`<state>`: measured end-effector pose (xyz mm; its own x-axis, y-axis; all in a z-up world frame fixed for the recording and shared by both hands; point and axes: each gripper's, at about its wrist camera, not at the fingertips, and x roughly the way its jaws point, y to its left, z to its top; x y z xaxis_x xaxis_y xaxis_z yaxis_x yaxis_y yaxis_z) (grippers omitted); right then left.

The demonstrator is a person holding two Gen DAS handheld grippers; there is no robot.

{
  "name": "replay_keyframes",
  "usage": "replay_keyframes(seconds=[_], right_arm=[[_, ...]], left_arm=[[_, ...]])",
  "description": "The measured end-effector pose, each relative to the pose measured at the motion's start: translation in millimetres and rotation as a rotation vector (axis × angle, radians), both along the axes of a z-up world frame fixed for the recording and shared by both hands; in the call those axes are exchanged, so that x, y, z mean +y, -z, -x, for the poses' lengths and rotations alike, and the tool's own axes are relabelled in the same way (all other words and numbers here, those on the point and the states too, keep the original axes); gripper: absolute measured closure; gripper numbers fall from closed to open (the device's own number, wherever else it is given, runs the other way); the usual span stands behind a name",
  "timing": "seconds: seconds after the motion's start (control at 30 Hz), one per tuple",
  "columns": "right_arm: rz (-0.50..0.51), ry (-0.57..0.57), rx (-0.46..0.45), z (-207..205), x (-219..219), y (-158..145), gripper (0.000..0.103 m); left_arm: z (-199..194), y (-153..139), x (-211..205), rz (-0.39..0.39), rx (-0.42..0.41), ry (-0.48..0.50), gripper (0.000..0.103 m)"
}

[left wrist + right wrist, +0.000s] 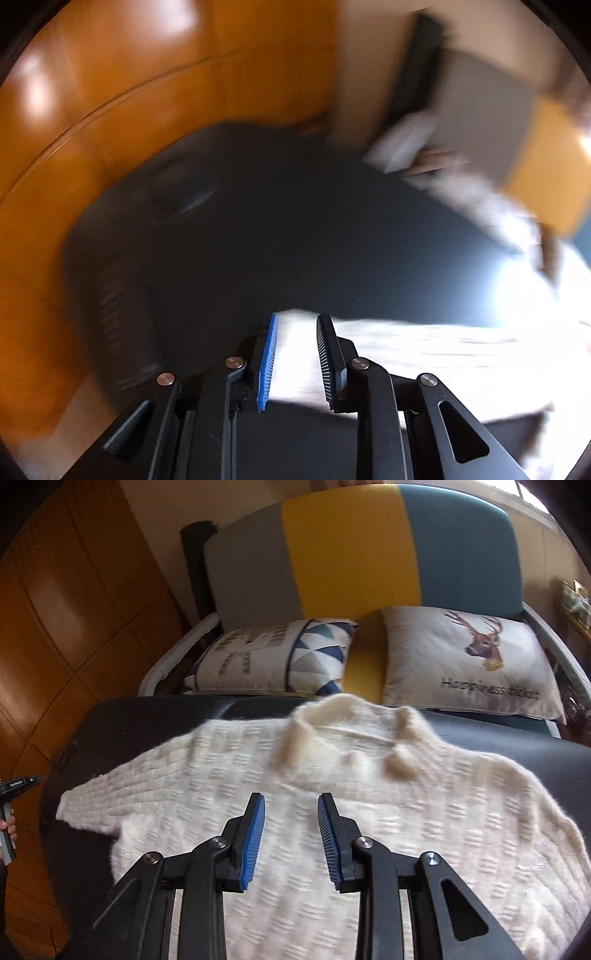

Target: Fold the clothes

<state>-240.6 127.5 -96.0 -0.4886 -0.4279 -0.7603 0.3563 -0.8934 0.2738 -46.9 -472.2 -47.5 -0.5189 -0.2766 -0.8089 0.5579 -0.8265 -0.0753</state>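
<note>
We see a bedroom with warm orange-brown wooden panelling (74,602) along the left side, glossy enough to catch bright patches of light. Beyond it the wall (159,520) is plain beige. A bed carries a padded headboard (343,550) in three vertical bands: grey, yellow and teal. Two cushions lean at its foot, a geometric-patterned cushion (273,657) on the left and a deer-print cushion (469,657) on the right. In front lies a dark mat (155,720). Daylight comes from a window (532,491) at the upper right. The left wrist view is blurred, showing the same panelling and dark surface.
</note>
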Motion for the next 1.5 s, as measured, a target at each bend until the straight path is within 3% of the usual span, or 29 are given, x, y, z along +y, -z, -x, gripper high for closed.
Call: replay_keyframes(seconds=[0.1,0.23,0.3,0.43,0.6,0.7,0.8,0.93,0.97,1.03,1.07,1.13,1.23,1.3,1.4,1.5], right_arm=[[-0.003,0.082,-0.028,19,49,4,0.073],[0.059,0.132,-0.079,33,87,21,0.073],[0.101,0.125,-0.105,35,96,30,0.073],[0.147,0.112,-0.139,35,110,44,0.073],[0.212,0.048,-0.117,38,113,47,0.073],[0.219,-0.009,-0.082,38,110,44,0.073],[0.193,-0.056,-0.072,39,105,47,0.073],[0.179,-0.062,-0.082,41,110,56,0.073],[0.181,-0.056,-0.081,42,113,56,0.073],[0.185,-0.045,-0.08,44,119,57,0.073],[0.177,-0.036,-0.073,46,122,57,0.073],[0.082,-0.012,-0.052,49,123,56,0.073],[-0.006,0.001,-0.027,49,125,60,0.082],[-0.028,-0.005,-0.016,47,124,63,0.084],[-0.084,0.001,0.005,43,118,63,0.084],[-0.124,0.01,0.018,41,113,63,0.084]], left_arm=[[50,-17,90,-0.067,0.106,0.328,0.08],[138,-19,230,-0.305,0.178,0.743,0.076],[182,-10,293,-0.399,0.156,0.875,0.073],[269,24,394,-0.476,0.049,1.033,0.072],[325,61,456,-0.48,-0.07,1.055,0.067],[341,81,469,-0.503,-0.104,1.04,0.064],[357,95,476,-0.534,-0.141,1.034,0.053],[365,104,487,-0.577,-0.171,1.051,0.054],[365,104,492,-0.588,-0.179,1.068,0.056],[362,103,503,-0.577,-0.195,1.094,0.074],[360,101,509,-0.563,-0.194,1.106,0.1],[353,90,518,-0.508,-0.151,1.127,0.099],[349,66,520,-0.487,-0.033,1.118,0.099],[356,72,519,-0.414,-0.047,1.071,0.099],[365,104,522,-0.323,-0.134,1.024,0.099],[369,118,521,-0.326,-0.112,1.001,0.099]])
